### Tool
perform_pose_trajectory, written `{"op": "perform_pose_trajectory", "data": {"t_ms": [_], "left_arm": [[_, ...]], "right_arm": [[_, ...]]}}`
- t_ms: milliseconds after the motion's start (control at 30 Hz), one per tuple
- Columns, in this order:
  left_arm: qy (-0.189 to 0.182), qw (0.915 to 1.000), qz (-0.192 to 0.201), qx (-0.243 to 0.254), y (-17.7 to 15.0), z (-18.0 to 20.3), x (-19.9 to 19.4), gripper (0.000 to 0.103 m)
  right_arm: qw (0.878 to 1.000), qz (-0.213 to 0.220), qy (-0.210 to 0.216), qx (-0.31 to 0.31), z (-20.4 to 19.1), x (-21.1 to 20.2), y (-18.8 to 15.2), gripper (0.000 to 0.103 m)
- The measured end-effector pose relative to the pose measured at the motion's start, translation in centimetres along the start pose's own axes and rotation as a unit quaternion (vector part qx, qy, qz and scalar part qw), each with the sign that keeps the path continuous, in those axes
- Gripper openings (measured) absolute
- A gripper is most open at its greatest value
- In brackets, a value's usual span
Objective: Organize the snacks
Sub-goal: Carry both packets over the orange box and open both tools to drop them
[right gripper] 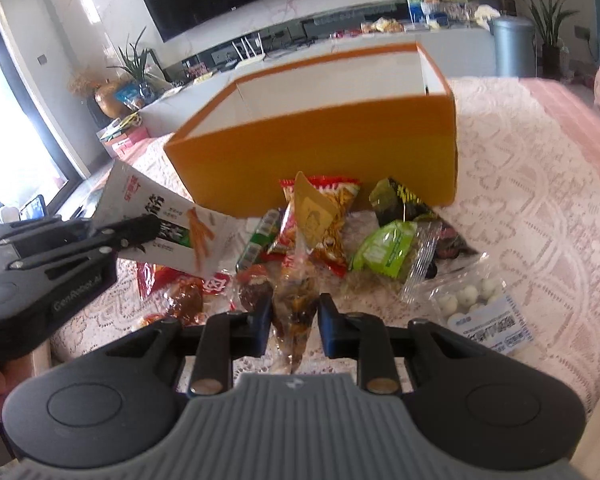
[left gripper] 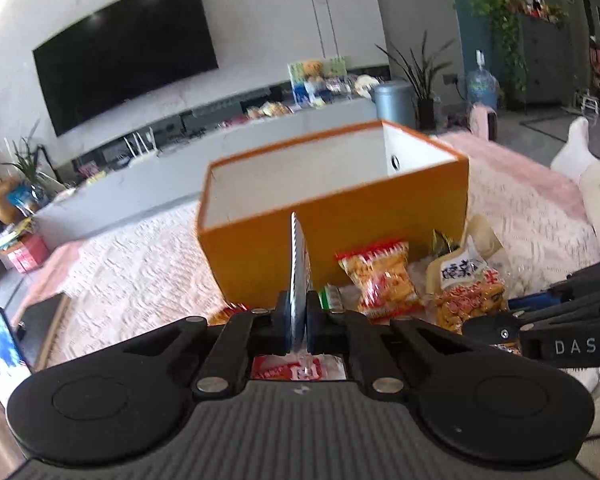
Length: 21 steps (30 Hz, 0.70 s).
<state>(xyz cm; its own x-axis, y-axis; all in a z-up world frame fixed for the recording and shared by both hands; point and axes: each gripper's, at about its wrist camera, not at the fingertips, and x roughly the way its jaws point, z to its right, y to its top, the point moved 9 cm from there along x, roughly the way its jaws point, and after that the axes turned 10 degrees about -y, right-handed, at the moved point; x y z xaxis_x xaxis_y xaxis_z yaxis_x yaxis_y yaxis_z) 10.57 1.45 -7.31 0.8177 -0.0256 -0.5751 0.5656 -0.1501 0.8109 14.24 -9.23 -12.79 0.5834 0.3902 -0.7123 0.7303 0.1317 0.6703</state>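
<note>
Both fingers of the left gripper point(left gripper: 299, 322) are pressed together on a flat white snack packet with orange sticks printed on it point(right gripper: 168, 232). In the left wrist view this packet is seen only by its thin serrated edge, standing up between the pads. In the right wrist view it hangs tilted above the left side of the snack pile, clear of the cloth.

Fingers of the right gripper point(right gripper: 294, 318) are closed on a narrow clear wrapper with dark brown pieces inside point(right gripper: 294, 304). A yellow tag at its top points up toward the box.

An open orange cardboard box with white inner walls point(right gripper: 320, 148) stands on the pink and white lace cloth point(right gripper: 520, 200) that covers the table, behind the pile. What lies on its bottom I cannot tell.

Between the box and the grippers lie the other snacks, close together: a red and orange crimped bag point(left gripper: 380, 280) leaning at the front wall of the box, a small green packet point(right gripper: 384, 248), a dark packet with yellow print point(right gripper: 400, 200) touching the box near its right corner, and a clear bag of white balls point(right gripper: 468, 300) nearer to the right edge of the cloth.
</note>
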Motion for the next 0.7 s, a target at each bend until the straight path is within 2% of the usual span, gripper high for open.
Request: {"op": "perform_pose_trajectory", "data": {"t_ms": [200,333,567,700], "left_arm": [[-0.023,0.9983,0.010,-0.052,1.4,-1.1,-1.5,0.007],[-0.032,0.9969,0.023,-0.069,3.3,-1.9,-2.1,0.007],[-0.051,0.9945,0.055,-0.073,7.9,-2.8,-2.3,0.007],[-0.049,0.9938,0.070,-0.072,10.0,-3.3,-1.7,0.007]], "right_arm": [[1.000,0.023,-0.006,-0.006,-0.3,-1.9,1.1,0.022],[0.999,0.043,-0.004,-0.014,-0.6,-3.4,2.7,0.022],[0.995,0.089,0.008,-0.036,-1.6,-5.4,7.8,0.022],[0.992,0.115,0.009,-0.042,-2.0,-5.8,11.0,0.022]]}}
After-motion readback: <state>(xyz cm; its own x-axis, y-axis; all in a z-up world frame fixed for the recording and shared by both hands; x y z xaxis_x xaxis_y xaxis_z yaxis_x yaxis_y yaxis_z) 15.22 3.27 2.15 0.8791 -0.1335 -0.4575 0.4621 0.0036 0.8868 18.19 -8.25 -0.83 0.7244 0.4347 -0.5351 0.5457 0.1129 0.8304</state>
